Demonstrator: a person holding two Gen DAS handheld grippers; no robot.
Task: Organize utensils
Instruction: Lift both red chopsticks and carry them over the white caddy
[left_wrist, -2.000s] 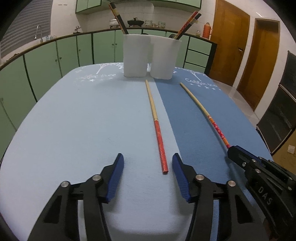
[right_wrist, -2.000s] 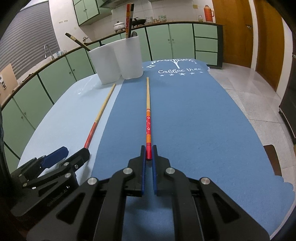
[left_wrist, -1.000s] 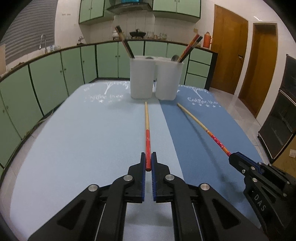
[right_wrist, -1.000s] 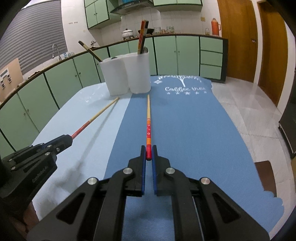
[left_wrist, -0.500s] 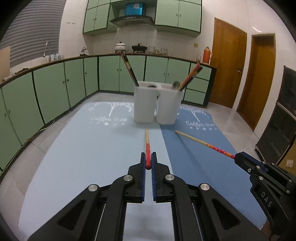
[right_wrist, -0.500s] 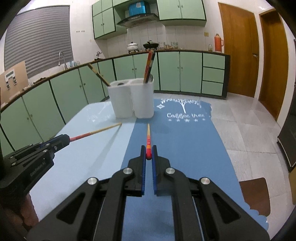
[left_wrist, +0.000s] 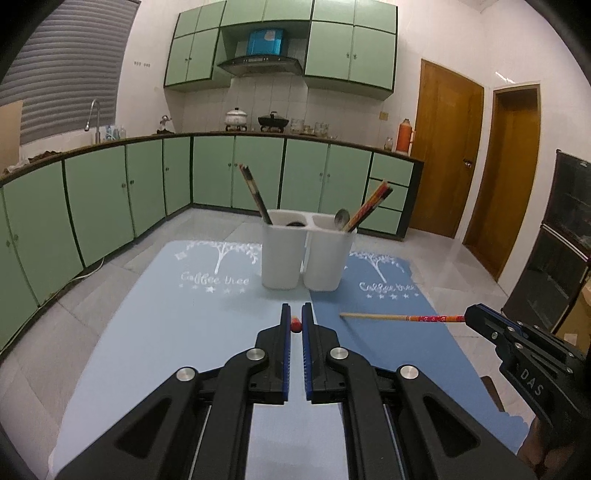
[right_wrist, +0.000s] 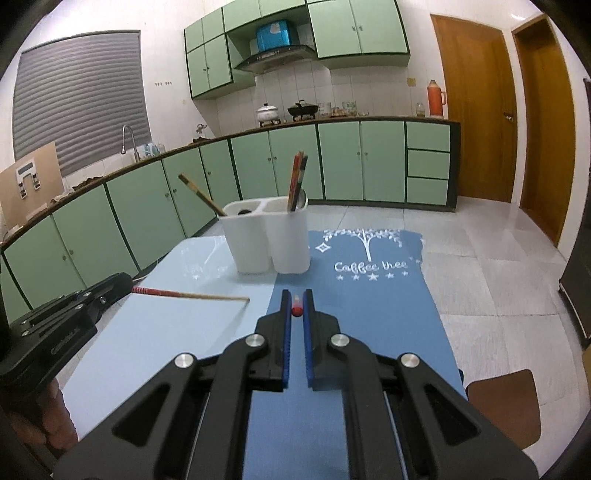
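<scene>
Left wrist view: the left gripper (left_wrist: 295, 325) is seen from behind, raised above the table; its jaws are closed down to a narrow gap on the red end of a chopstick (left_wrist: 295, 325), which is seen end-on so that only its tip shows.
Right wrist view: the right gripper (right_wrist: 296, 311) is seen the same way; its jaws are pinched to a narrow gap on the red end of a second chopstick (right_wrist: 296, 309), also seen end-on.
Left chopstick from the side: in the right wrist view the stick held by the left gripper (right_wrist: 110, 290) is shown as a long shaft (right_wrist: 192, 294), red near the gripper and bare wood toward the free tip, held roughly level above the light blue mat (right_wrist: 155, 332).
Right chopstick from the side: in the left wrist view the stick held by the right gripper (left_wrist: 476, 317) is shown as a shaft (left_wrist: 399, 316), red-patterned near the gripper and bare wood at the free tip, held roughly level above the dark blue mat (left_wrist: 388, 332).
Utensil holder: a white two-compartment holder (left_wrist: 306, 254) is stood at the far end of the table, across the seam between the two mats.
Left compartment: dark chopsticks (left_wrist: 255, 194) are leaned to the left.
Right compartment: red chopsticks (left_wrist: 371, 203) are leaned to the right and a metal spoon (left_wrist: 341, 218) is stood beside them.
Mats: white "Coffee tree" lettering is printed on both.
Background: green cabinets (left_wrist: 258, 170) are run along the far wall.
</scene>
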